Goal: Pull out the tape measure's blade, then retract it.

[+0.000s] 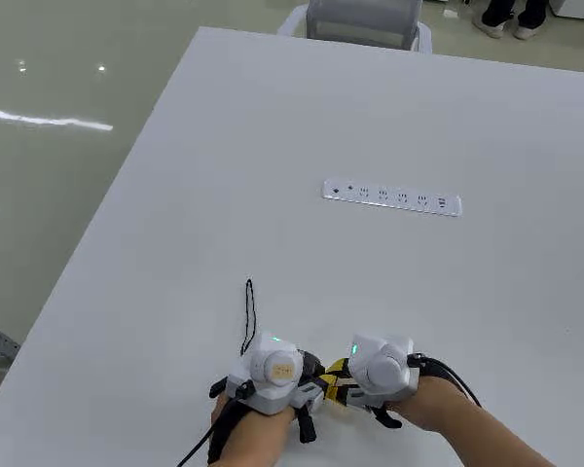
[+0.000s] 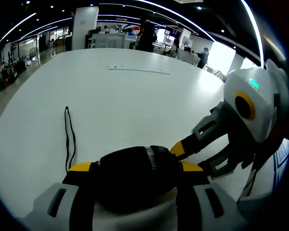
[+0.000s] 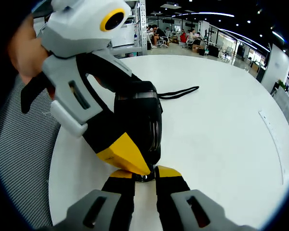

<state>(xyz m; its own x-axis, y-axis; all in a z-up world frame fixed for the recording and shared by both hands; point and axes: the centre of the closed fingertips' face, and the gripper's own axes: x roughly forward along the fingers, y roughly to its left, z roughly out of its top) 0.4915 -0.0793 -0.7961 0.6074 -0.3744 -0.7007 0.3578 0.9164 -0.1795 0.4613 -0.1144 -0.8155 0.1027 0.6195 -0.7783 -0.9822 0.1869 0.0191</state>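
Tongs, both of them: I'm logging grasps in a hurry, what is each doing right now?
Left tongs: closed on the tape measure.
Right tongs: closed, apparently pinching the blade tip.

The left gripper [image 1: 307, 377] and right gripper [image 1: 337, 381] are meeting at the white table's [image 1: 370, 107] near edge, flanking a black tape measure [image 1: 312, 365] — its cord [image 1: 249, 316] is stretching away; 1 power strip [image 1: 391, 197] is lying farther off.

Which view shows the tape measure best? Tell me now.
The right gripper view: the tape measure shows most of its black case, side-on. The left gripper view shows its rounded back between the jaws; the head view, a dark sliver.
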